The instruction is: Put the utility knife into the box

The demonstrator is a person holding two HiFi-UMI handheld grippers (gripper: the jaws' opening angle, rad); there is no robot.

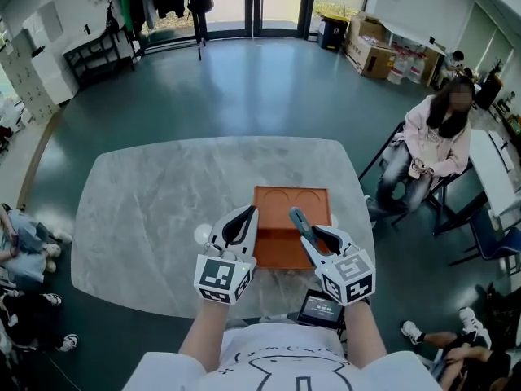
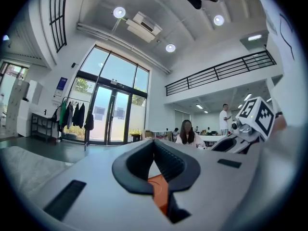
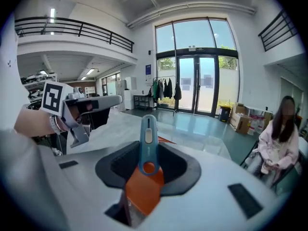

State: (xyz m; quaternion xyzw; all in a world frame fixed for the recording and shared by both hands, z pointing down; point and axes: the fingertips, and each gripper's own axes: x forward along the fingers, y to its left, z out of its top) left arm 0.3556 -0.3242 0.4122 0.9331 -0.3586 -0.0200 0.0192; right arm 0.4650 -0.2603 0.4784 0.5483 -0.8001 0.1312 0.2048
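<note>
An orange box [image 1: 281, 206] lies open on the grey marble table [image 1: 155, 210], just ahead of both grippers. My right gripper [image 1: 313, 236] hangs over the box's right half, shut on a blue utility knife [image 1: 299, 221]. In the right gripper view the utility knife [image 3: 147, 138] stands up between the jaws of the right gripper [image 3: 148, 166], with an orange part at its lower end. My left gripper [image 1: 242, 218] is at the box's left edge, its tips together and nothing between them. A strip of the orange box [image 2: 160, 190] shows through the left gripper [image 2: 155, 150].
A small dark device with a screen [image 1: 321, 306] lies at the table's near edge, and a small white round thing [image 1: 202, 235] lies left of the left gripper. A person sits on a chair [image 1: 435, 149] off the table's right side. Cardboard boxes [image 1: 370, 47] stand far back.
</note>
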